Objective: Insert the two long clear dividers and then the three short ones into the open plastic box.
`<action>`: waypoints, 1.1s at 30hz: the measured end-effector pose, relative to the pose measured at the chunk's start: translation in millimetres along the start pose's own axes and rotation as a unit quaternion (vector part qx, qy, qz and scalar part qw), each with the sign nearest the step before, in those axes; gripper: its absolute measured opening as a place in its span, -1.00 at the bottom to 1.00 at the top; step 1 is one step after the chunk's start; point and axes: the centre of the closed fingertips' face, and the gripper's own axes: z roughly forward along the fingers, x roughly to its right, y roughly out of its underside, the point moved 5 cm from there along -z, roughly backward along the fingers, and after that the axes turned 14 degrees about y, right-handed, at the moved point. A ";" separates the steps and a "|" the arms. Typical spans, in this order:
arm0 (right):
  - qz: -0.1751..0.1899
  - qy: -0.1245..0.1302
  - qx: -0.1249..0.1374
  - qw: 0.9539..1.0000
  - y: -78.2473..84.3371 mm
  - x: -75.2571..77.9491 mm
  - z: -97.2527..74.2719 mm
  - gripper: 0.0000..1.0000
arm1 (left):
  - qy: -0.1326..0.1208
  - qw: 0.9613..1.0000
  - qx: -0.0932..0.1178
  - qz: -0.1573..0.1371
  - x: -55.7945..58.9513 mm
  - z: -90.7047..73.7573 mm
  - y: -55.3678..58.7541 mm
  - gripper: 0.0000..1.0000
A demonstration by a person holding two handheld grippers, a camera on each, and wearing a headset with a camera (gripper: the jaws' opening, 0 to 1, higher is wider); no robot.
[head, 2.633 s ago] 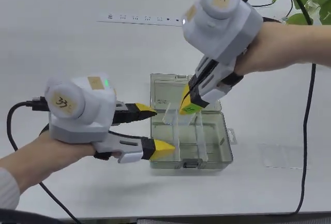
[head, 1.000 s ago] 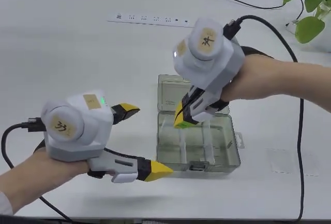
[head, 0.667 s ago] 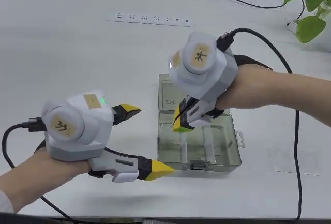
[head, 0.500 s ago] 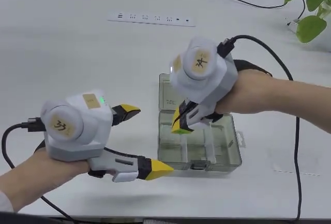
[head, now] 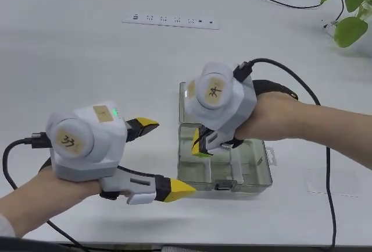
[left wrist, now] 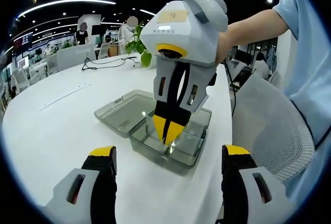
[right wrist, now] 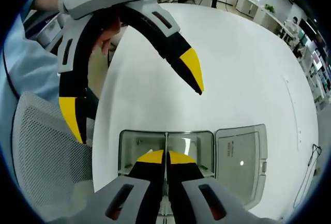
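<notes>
Two grippers up: right gripper (head: 199,147) down inside the open box (head: 260,169), jaws pinched nearly shut on a thin clear divider (right wrist: 166,140), seen edge-on in the right gripper view. Over on the left, left gripper (head: 165,157) hovering just beside the box, jaws spread wide, holding nothing. Flopped flat on the far side, lid (right wrist: 240,158). Looks like another divider (head: 235,167) already standing in the right half, but hard to count clear plastic through clear plastic.

Handling guess: featherweight and thin, stiff enough to stand, probably bendy under a sideways shove, and slick as anything. Likely to crack or skip out of the wall slots under force, so no ramming. Best pinched on the top edge around mid-length to keep both ends dropping level.

Orientation: standing on edge, flat faces toward near and far, long axis seemingly left to right, parallel to the hinge side. Sitting about midway between the near and far walls, with the grip toward the left end. Can't tell long or short from these angles. Fully seated or not, no idea either.
</notes>
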 end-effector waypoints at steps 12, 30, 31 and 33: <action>0.015 -0.005 0.004 1.000 1.0 0.8 1.7 -0.96 | 0.004 1.000 -0.001 0.002 1.6 1.3 -2.5 0.67; 0.049 0.013 0.061 0.997 -0.4 8.8 -15.5 -0.25 | 0.009 1.000 -0.003 0.006 3.1 1.8 -5.3 0.65; 0.053 0.014 0.066 0.996 -0.5 8.9 -17.3 -0.17 | 0.009 1.000 -0.004 0.007 2.9 1.6 -5.1 0.65; 0.059 0.014 0.083 0.995 -0.9 8.0 -21.6 -0.01 | 0.009 1.000 -0.003 0.006 2.8 1.3 -5.3 0.65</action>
